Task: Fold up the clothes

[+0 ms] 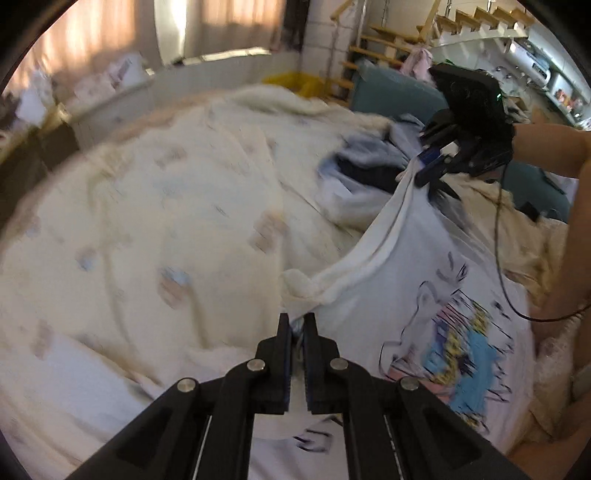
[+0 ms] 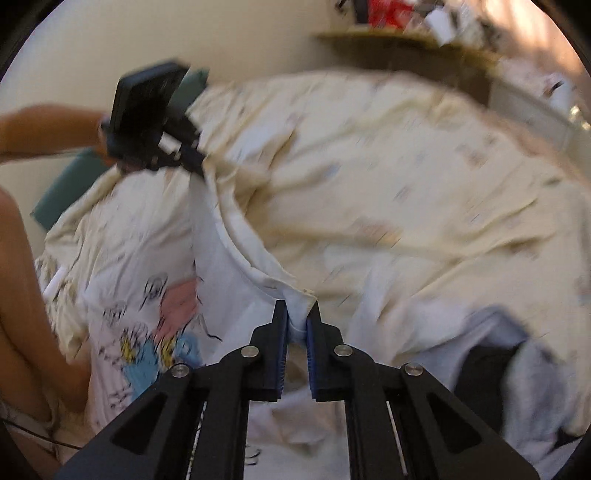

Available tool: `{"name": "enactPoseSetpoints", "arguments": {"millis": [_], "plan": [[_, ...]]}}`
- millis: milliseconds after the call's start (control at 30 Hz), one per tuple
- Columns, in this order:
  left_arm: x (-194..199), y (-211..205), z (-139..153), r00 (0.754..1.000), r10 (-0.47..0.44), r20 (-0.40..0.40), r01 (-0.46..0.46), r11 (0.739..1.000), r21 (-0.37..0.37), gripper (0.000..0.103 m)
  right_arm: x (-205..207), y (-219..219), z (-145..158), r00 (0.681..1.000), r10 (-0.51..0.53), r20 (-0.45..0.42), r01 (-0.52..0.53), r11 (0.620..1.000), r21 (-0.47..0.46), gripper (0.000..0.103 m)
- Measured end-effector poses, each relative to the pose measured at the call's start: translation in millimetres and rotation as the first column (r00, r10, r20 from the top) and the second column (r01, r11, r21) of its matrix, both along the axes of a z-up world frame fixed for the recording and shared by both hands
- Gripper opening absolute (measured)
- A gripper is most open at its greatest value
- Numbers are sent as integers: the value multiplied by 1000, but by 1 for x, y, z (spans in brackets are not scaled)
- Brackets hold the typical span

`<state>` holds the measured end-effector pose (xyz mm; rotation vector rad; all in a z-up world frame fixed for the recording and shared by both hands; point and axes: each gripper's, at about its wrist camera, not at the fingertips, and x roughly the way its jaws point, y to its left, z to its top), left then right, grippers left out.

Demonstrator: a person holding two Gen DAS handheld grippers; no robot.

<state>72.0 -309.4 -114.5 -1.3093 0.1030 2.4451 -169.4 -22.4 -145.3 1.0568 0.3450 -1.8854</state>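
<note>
Here we have the left gripper (image 1: 298, 320) and the right gripper (image 2: 298, 314) each clamped on an edge of the white printed T-shirt (image 1: 424, 266), pulling it taut between them above the cream bedspread (image 1: 166, 206) so it can hang flat for folding.

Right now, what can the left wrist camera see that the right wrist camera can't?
Only the left wrist view shows the wooden stairs, a yellow bin and curtains behind the bed.

Only the right wrist view shows a shelf with red things high on the wall.

Both show the white T-shirt with its cartoon print, pinched along one edge by the left tool and the right tool, lying on the cream bedspread, with a blue-grey garment nearby.
</note>
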Motion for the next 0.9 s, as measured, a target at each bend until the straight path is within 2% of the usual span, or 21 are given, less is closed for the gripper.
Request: {"name": "enactPoseSetpoints", "arguments": {"millis": [67, 200, 333, 433, 600, 667, 800, 900], "plan": [[-7, -9, 13, 998, 35, -49, -36, 999, -24, 5, -15, 4, 23, 998, -29, -61, 29, 1000, -6, 9], [-51, -25, 26, 982, 145, -121, -156, 984, -87, 5, -59, 1, 51, 981, -95, -169, 99, 995, 19, 9], [-103, -36, 21, 963, 230, -138, -252, 952, -176, 5, -114, -23, 54, 954, -120, -275, 163, 977, 138, 9], [-142, -49, 12, 955, 273, -118, -294, 924, -243, 5, -156, -40, 35, 951, -93, -295, 171, 952, 252, 9], [-196, -56, -39, 959, 283, -13, -266, 886, -380, 5, -213, -62, -21, 967, -64, -247, 164, 897, 409, 9], [-206, -59, -60, 956, 291, 32, -250, 870, -425, 5, -223, -67, -43, 973, -71, -218, 163, 884, 437, 9], [-217, -63, -91, 943, 323, 80, -251, 848, -466, 8, -237, -71, -72, 978, -110, -178, 179, 880, 440, 9], [-222, -64, -113, 922, 365, 130, -255, 825, -504, 13, -245, -73, -88, 980, -138, -140, 188, 870, 456, 9]]}}
